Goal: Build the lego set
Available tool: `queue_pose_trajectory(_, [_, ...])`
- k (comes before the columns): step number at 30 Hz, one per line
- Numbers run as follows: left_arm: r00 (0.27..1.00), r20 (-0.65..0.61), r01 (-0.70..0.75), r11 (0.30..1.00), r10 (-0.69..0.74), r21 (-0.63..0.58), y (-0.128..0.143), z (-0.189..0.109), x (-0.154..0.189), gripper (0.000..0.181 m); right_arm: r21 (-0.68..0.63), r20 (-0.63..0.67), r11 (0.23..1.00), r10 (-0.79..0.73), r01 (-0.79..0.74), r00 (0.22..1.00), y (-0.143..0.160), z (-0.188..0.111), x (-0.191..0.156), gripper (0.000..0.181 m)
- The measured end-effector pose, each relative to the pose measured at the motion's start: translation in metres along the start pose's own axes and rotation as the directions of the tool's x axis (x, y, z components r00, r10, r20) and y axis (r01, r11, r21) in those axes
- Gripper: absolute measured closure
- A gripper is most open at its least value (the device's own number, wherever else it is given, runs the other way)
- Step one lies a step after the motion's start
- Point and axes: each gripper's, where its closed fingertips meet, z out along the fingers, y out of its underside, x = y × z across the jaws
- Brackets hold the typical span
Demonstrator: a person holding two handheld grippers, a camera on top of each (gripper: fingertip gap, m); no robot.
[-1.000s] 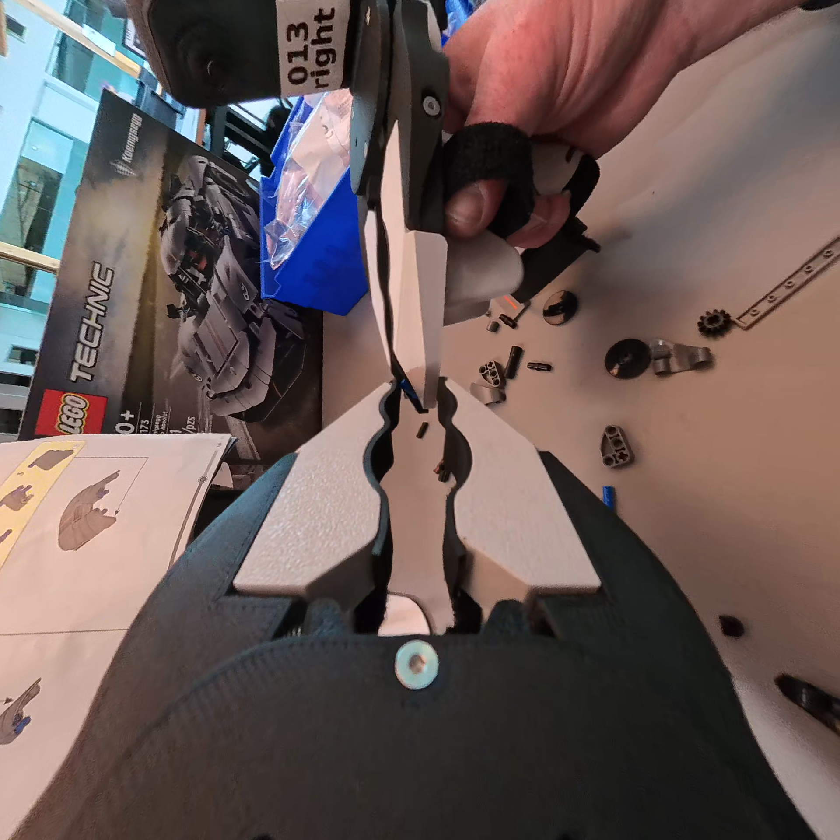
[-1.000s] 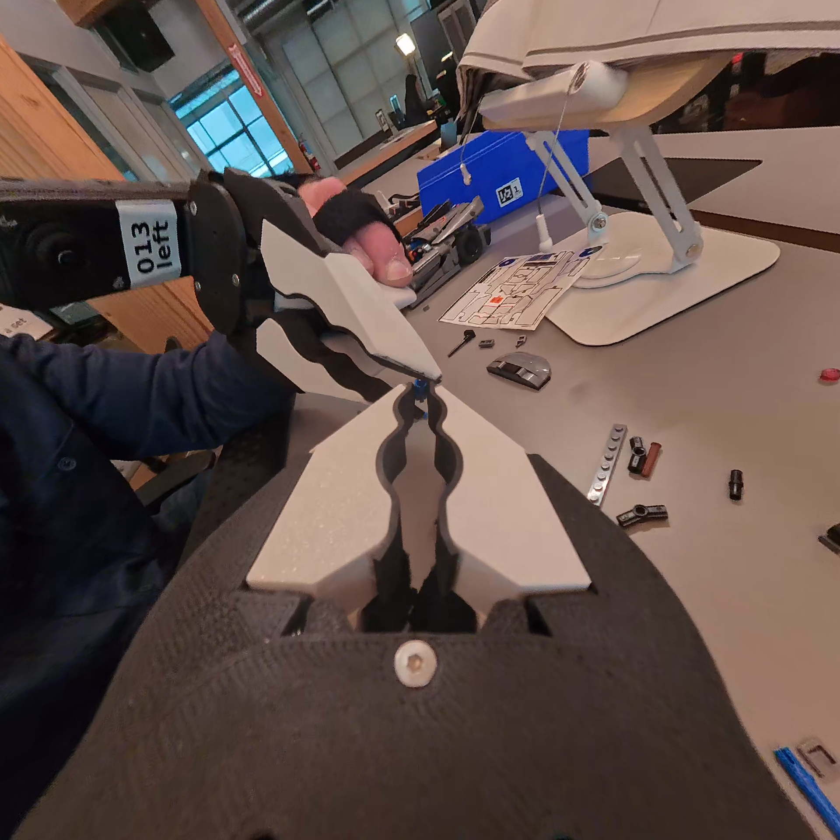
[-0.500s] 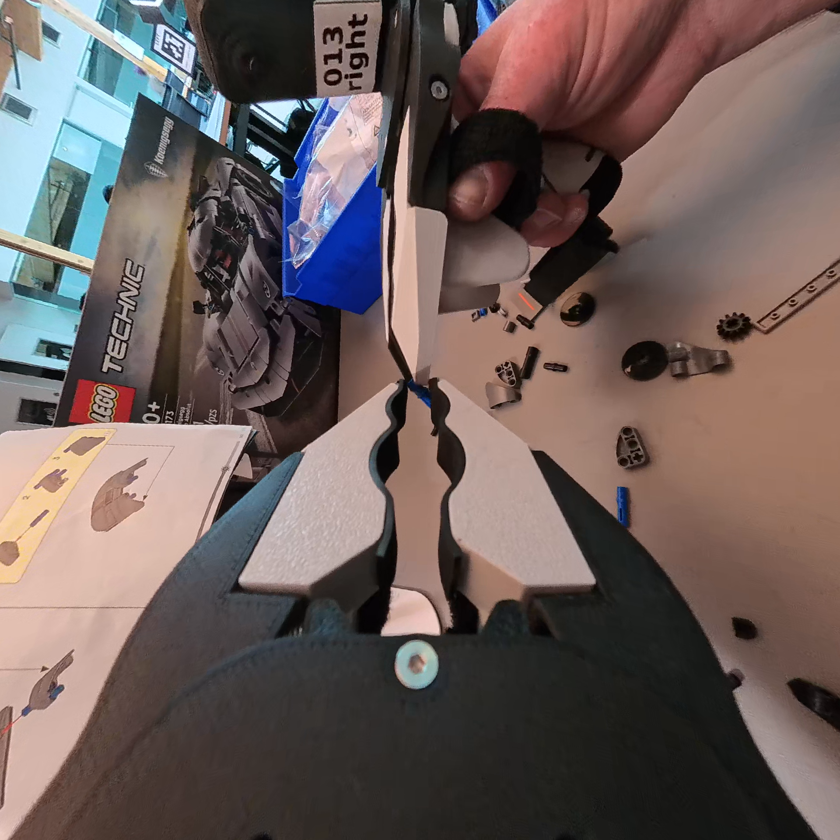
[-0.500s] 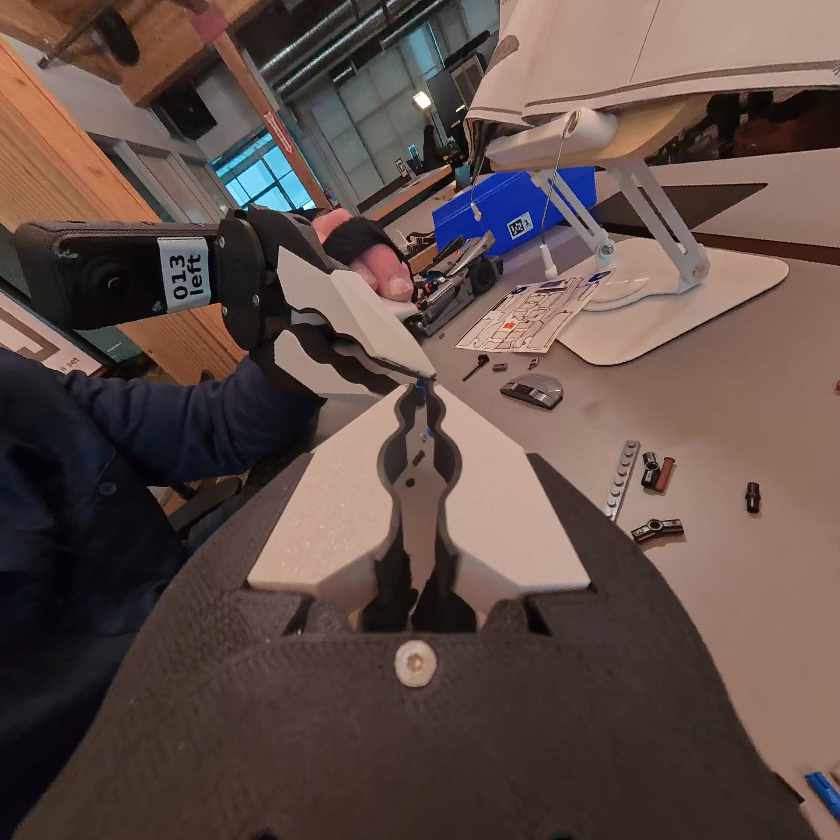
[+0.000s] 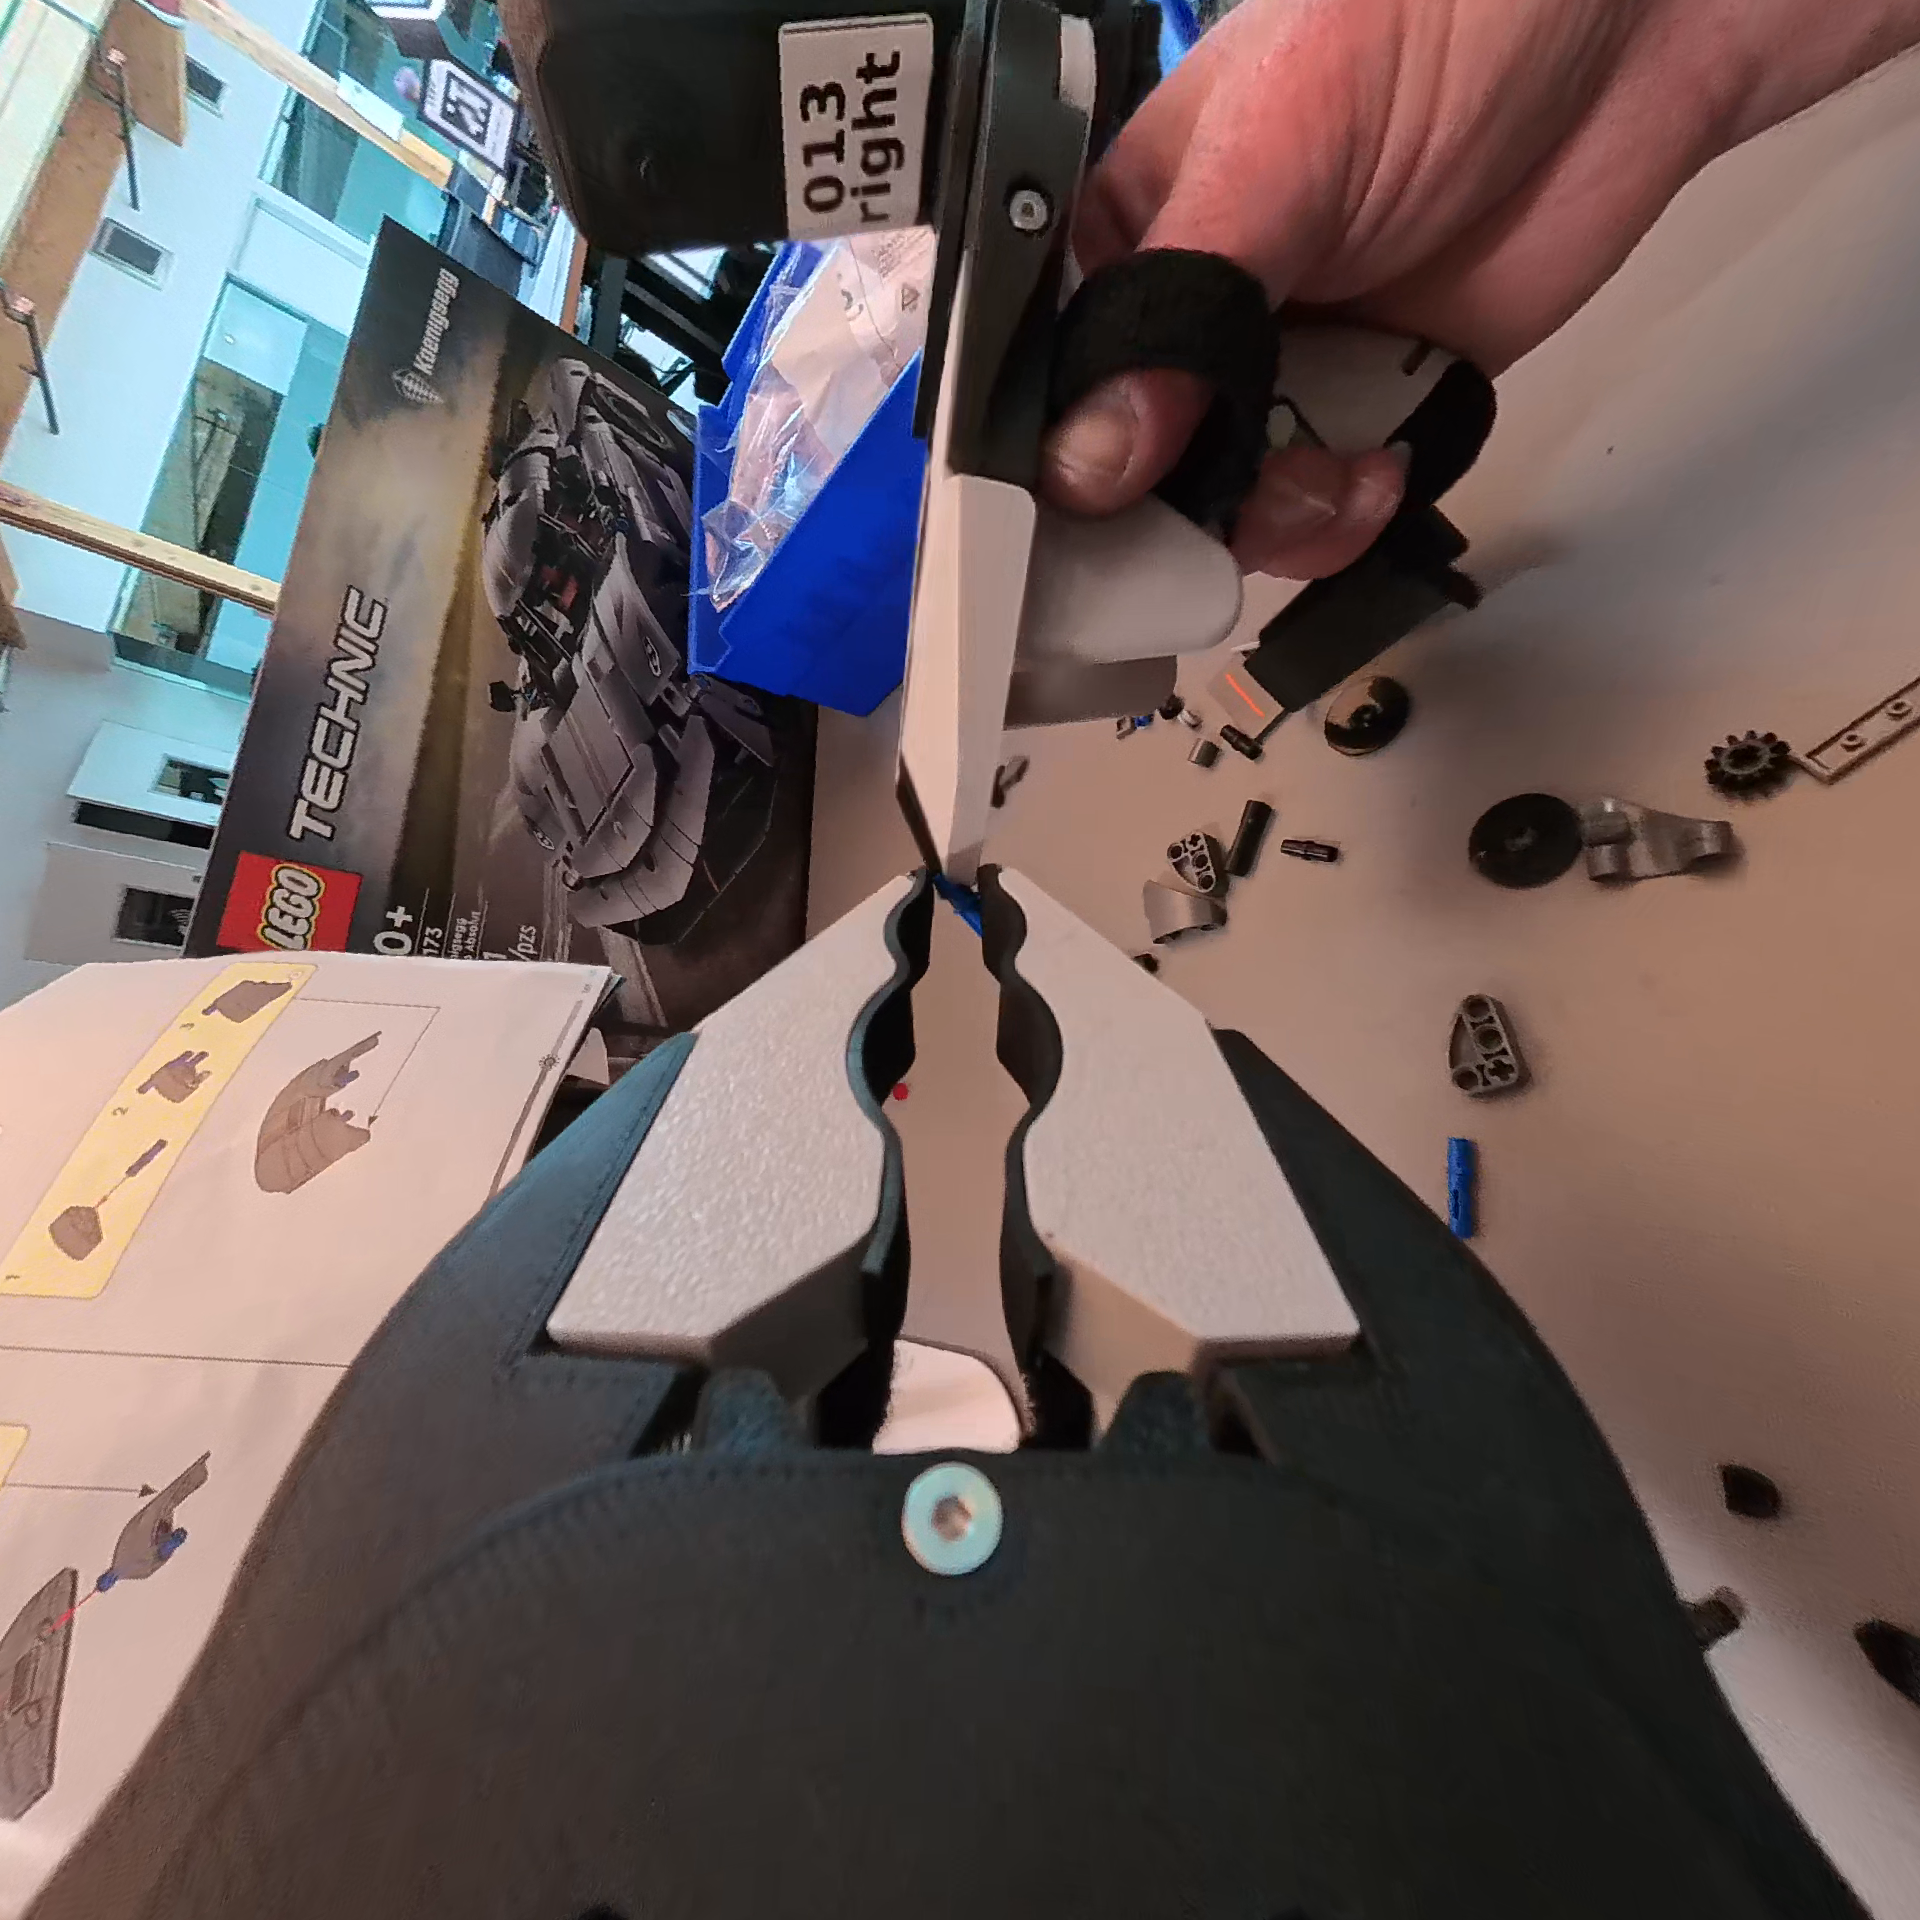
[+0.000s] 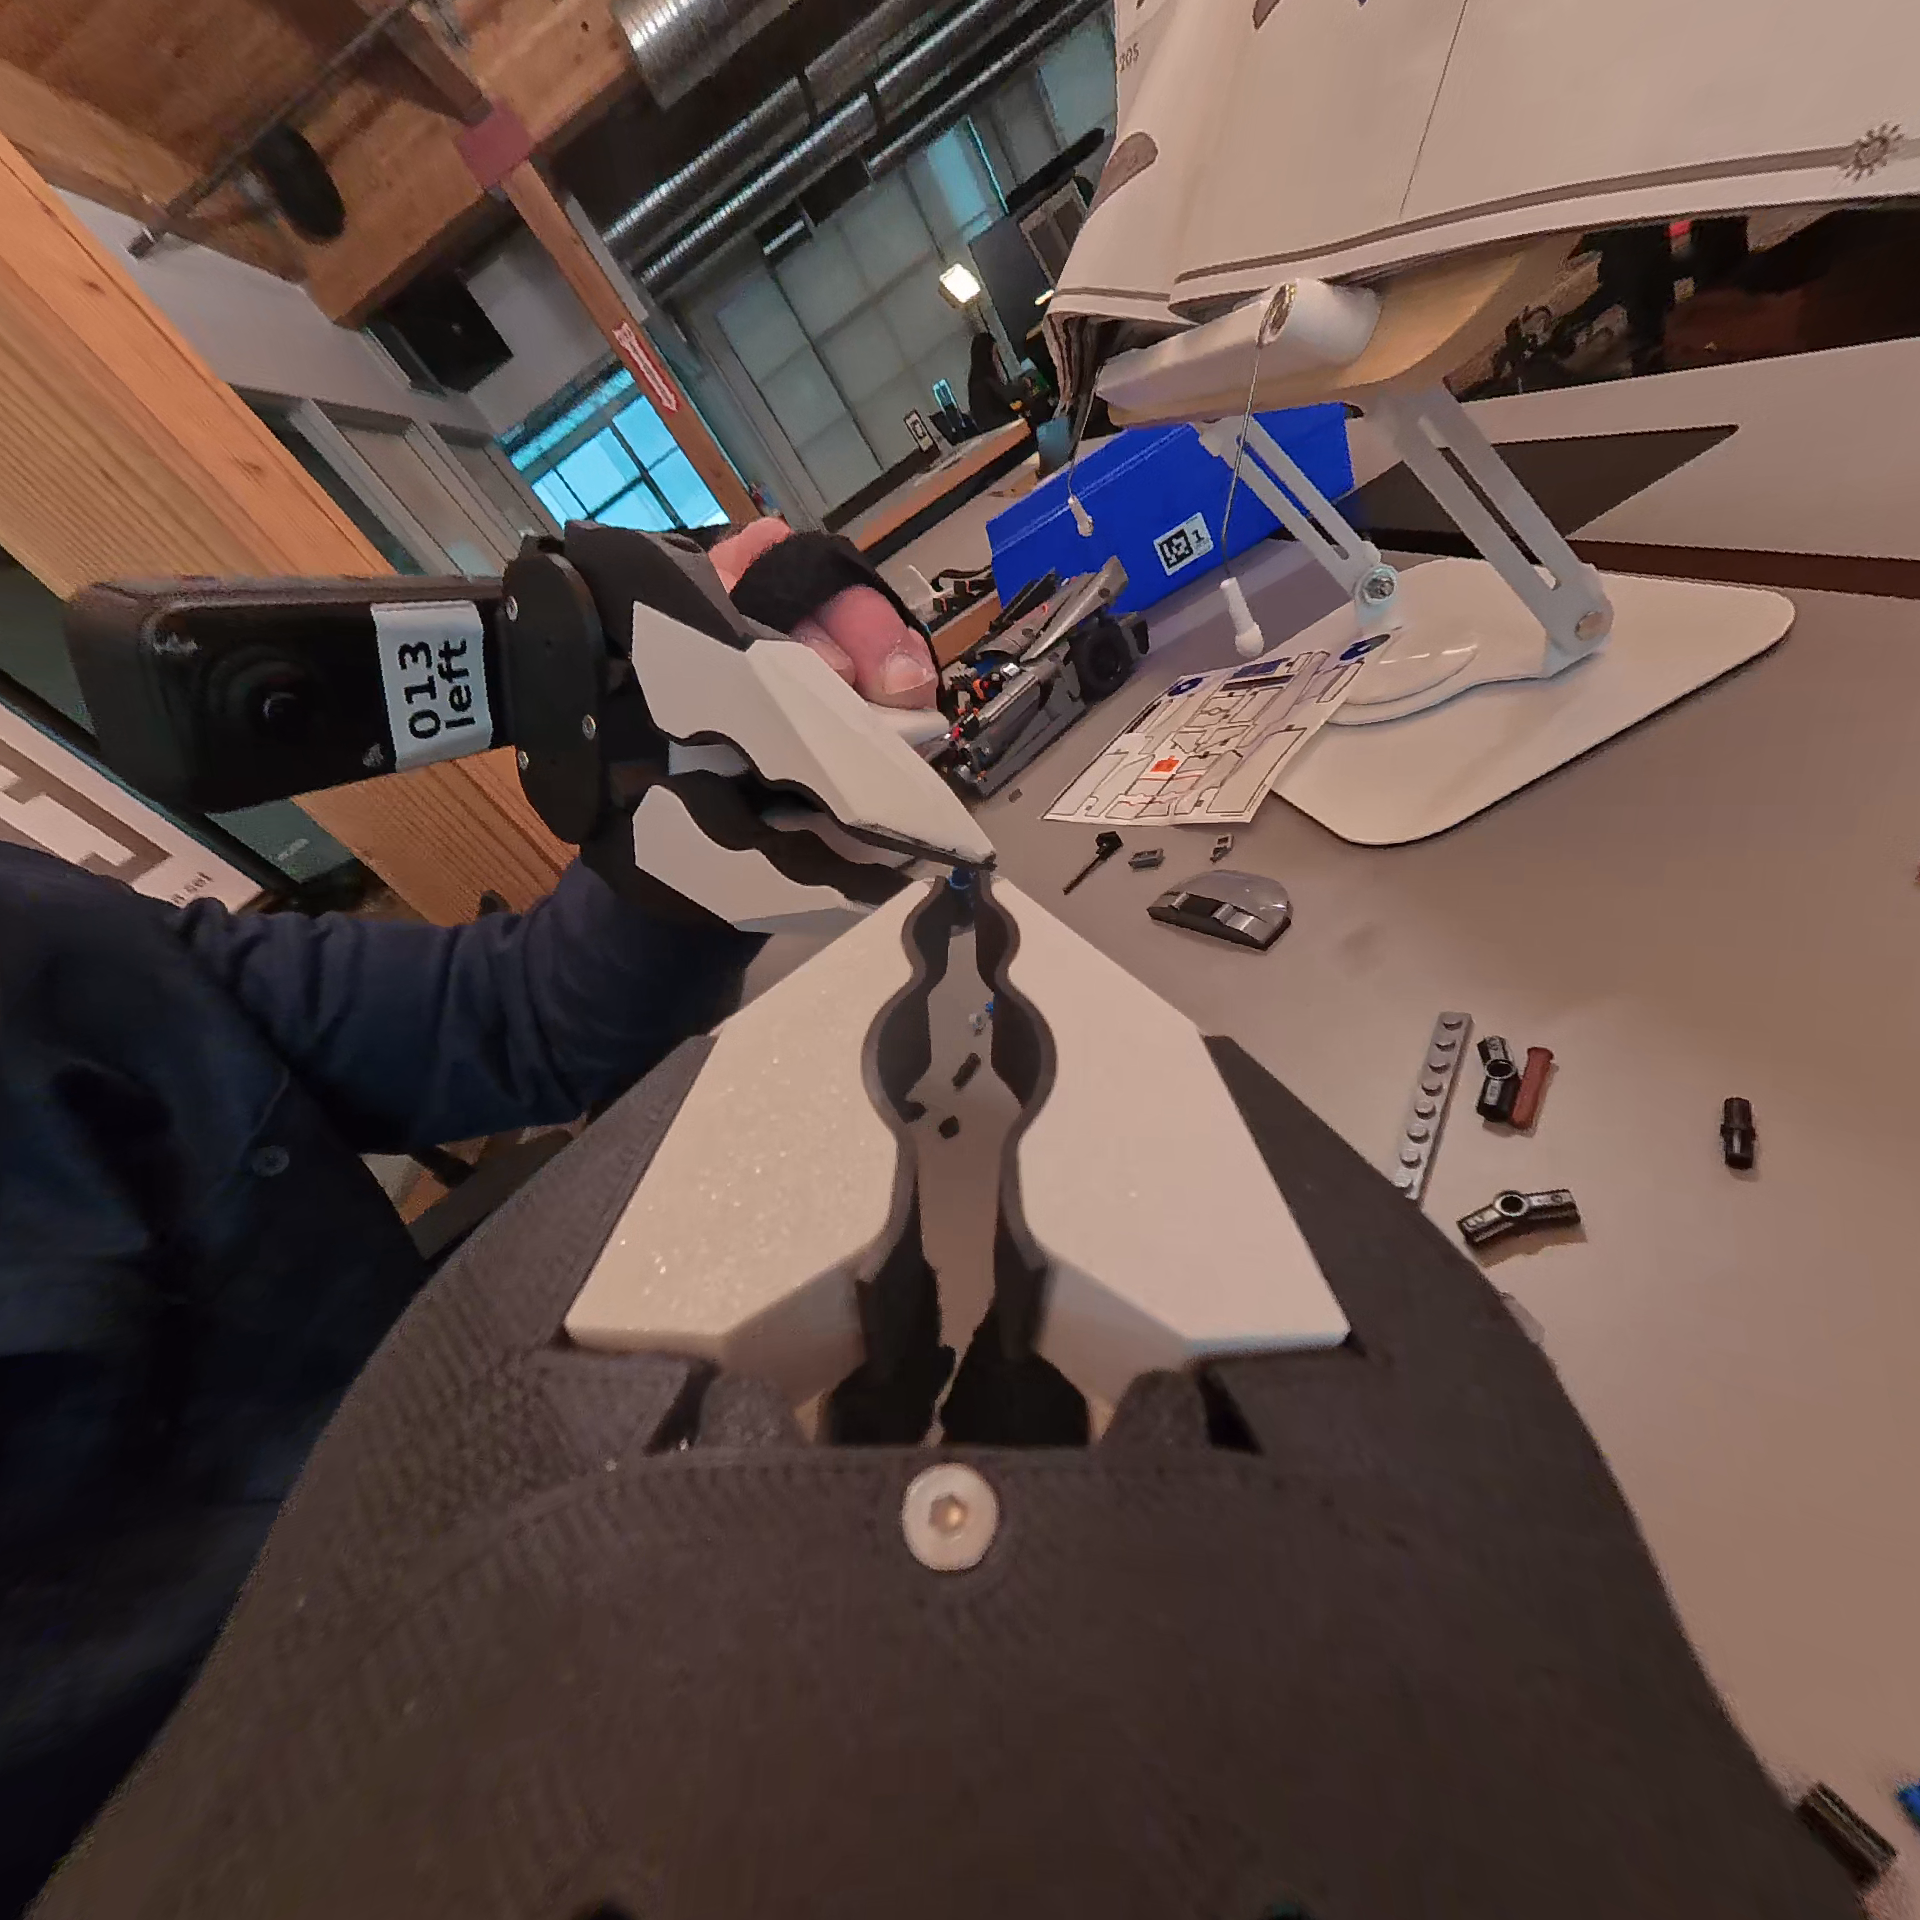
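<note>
A small blue pin (image 5: 958, 906) sits where my two grippers meet tip to tip above the table. My left gripper (image 5: 951, 885) is closed on it, with only the pin's width between the tips. The right gripper (image 5: 948, 857) comes down from above, seen edge on and shut, held by a hand. In the right wrist view the pin (image 6: 958, 891) lies between the tips of my right gripper (image 6: 961, 902). The left gripper (image 6: 977, 858) reaches in from the left and touches the pin's top. How much of the pin each holds is hidden.
A Lego box (image 5: 468, 675), a blue bin (image 5: 821, 603) and an open instruction booklet (image 5: 260, 1143) stand to the left. Loose dark and grey parts (image 5: 1527, 842) lie on the table. A booklet stand (image 6: 1507, 665), a sticker sheet (image 6: 1195, 748), a grey panel (image 6: 1221, 909) and a partly built model (image 6: 1039, 675) lie beyond. Left and right tips are no more than a few centimetres apart.
Both grippers have stayed tip to tip on the pin and shifted together a little. The right gripper's tips now sit at the very tips of the left fingers, not between them.
</note>
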Motion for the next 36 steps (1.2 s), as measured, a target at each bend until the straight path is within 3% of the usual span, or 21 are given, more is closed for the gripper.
queue_pose_trajectory(7, [0.999, 0.038, -0.006, 1.0, 0.006, -0.004, -0.002, 0.003, -0.002, 0.175, 0.019, -0.013, 1.0, 0.005, -0.005, 1.0, -0.003, -0.002, 0.001, 0.179])
queue_pose_trajectory(11, [1.0, -0.007, -0.006, 0.999, 0.006, -0.035, 0.006, 0.002, 0.002, 0.172, -0.011, -0.043, 1.0, -0.013, 0.012, 0.999, 0.0, -0.002, 0.005, 0.179])
queue_pose_trajectory(14, [0.999, -0.03, 0.03, 0.994, -0.033, -0.104, 0.023, -0.007, 0.0, 0.168, -0.121, -0.125, 0.99, -0.093, 0.078, 0.988, 0.014, -0.001, 0.012, 0.179])
queue_pose_trajectory(17, [0.988, -0.062, 0.135, 0.987, -0.14, -0.084, 0.03, -0.016, 0.004, 0.166, -0.198, -0.111, 0.974, -0.132, 0.108, 0.985, 0.027, 0.004, 0.008, 0.179])
queue_pose_trajectory(22, [0.957, -0.165, 0.224, 0.968, -0.24, -0.11, 0.054, -0.019, 0.044, 0.166, -0.408, -0.114, 0.897, -0.232, 0.167, 0.966, 0.063, 0.011, 0.011, 0.179])
queue_pose_trajectory(25, [0.915, -0.239, 0.311, 0.946, -0.325, -0.093, 0.053, -0.02, 0.063, 0.169, -0.513, -0.092, 0.828, -0.316, 0.227, 0.944, 0.082, 0.014, 0.011, 0.179])
queue_pose_trajectory(28, [0.908, -0.281, 0.288, 0.951, -0.309, -0.116, 0.054, -0.015, 0.079, 0.169, -0.596, -0.064, 0.768, -0.337, 0.234, 0.939, 0.101, 0.014, 0.013, 0.179])
queue_pose_trajectory(36, [0.884, -0.364, 0.26, 0.956, -0.292, -0.135, 0.054, -0.004, 0.106, 0.173, -0.664, -0.012, 0.697, -0.371, 0.27, 0.928, 0.121, 0.018, 0.013, 0.178])
